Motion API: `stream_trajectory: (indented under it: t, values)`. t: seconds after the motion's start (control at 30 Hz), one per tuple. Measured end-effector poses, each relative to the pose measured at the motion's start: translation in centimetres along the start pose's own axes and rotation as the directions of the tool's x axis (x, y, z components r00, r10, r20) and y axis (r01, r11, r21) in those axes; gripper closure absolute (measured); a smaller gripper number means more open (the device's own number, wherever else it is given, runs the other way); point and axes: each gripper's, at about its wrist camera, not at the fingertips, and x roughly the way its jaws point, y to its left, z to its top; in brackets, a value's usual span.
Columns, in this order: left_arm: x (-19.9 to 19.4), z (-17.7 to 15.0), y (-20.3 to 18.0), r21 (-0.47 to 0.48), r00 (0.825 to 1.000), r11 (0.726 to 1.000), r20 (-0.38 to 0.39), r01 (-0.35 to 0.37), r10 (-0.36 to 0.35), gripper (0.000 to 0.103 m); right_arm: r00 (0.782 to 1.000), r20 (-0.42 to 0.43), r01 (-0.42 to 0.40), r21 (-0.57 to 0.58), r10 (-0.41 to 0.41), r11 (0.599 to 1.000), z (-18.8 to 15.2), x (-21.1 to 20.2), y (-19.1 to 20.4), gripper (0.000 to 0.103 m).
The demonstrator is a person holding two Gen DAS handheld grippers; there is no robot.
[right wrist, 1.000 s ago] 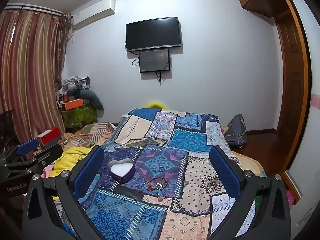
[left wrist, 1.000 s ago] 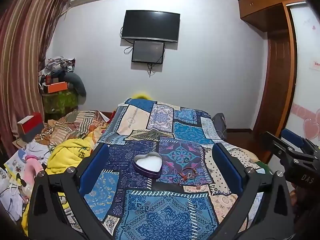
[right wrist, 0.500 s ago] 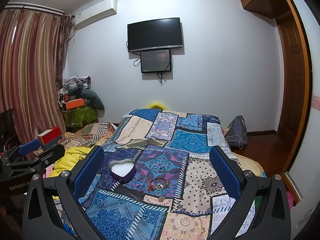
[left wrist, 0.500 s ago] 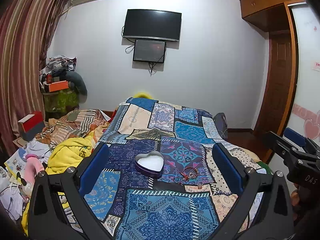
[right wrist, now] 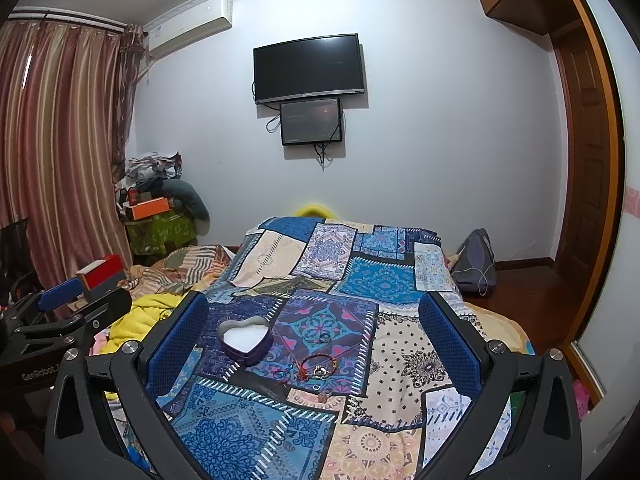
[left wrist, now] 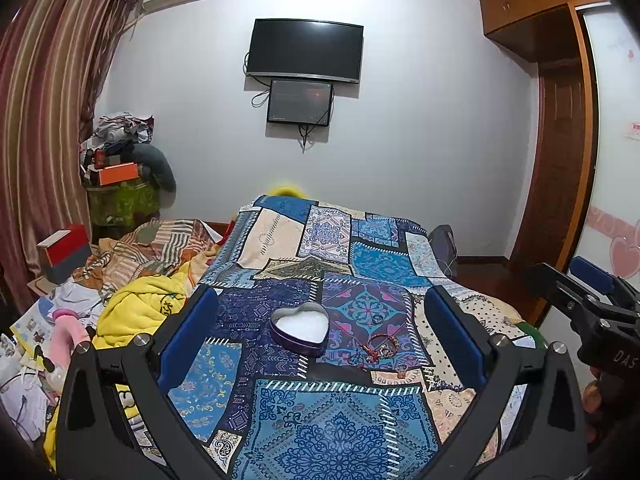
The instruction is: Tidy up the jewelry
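A purple heart-shaped tin [left wrist: 300, 330] with a white inside sits open on the patchwork bedspread [left wrist: 332, 432]; it also shows in the right wrist view [right wrist: 245, 340]. Right of it lie a red bracelet [left wrist: 382, 346] [right wrist: 317, 364], a small ring [left wrist: 377, 319] [right wrist: 325, 336] and other small pieces [right wrist: 323, 393]. My left gripper [left wrist: 320, 332] is open and empty, held above the bed short of the tin. My right gripper [right wrist: 314, 338] is open and empty, held short of the bracelet. Each gripper shows at the edge of the other's view.
A yellow blanket [left wrist: 136, 312], striped bedding and loose papers are piled left of the bed. A cluttered green stand [left wrist: 120, 196] stands by the curtains. A grey bag [right wrist: 476, 264] lies on the floor at the right, near the wooden door [right wrist: 588, 184].
Both grippers have drifted slightly, so the bed, tin and jewelry sit a little differently in each view. Both stay open and empty.
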Motion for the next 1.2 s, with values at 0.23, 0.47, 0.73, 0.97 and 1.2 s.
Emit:
stream_trajectory:
  t: [0.23,0.47,0.73,0.97,1.2]
  values:
    - [0.0,-0.1,0.6,0.003,1.000,1.000,-0.001,-0.001,0.001,0.000,1.000,0.000,-0.001,0.000,0.001,1.000,-0.1,0.0,0.0,0.000]
    - [0.0,0.0,-0.1,0.002,1.000,1.000,0.001,0.000,0.000,0.000,1.000,0.000,0.000,-0.001,0.000,1.000,-0.1,0.1,-0.1,0.000]
    - [0.3,-0.1,-0.6,0.005,1.000,1.000,0.000,-0.001,0.001,0.000,1.000,0.000,-0.001,0.001,0.001,1.000,-0.3,0.2,-0.2,0.000]
    - [0.3,-0.1,-0.6,0.006,1.000,1.000,-0.003,0.000,0.000,0.000,1.000,-0.001,-0.002,0.001,0.002,1.000,-0.3,0.2,-0.2,0.000]
    - [0.8,-0.3,-0.6,0.009,1.000,1.000,-0.019,-0.004,0.004,0.000,1.000,-0.010,0.003,-0.002,-0.003,1.000,-0.8,0.5,-0.2,0.000]
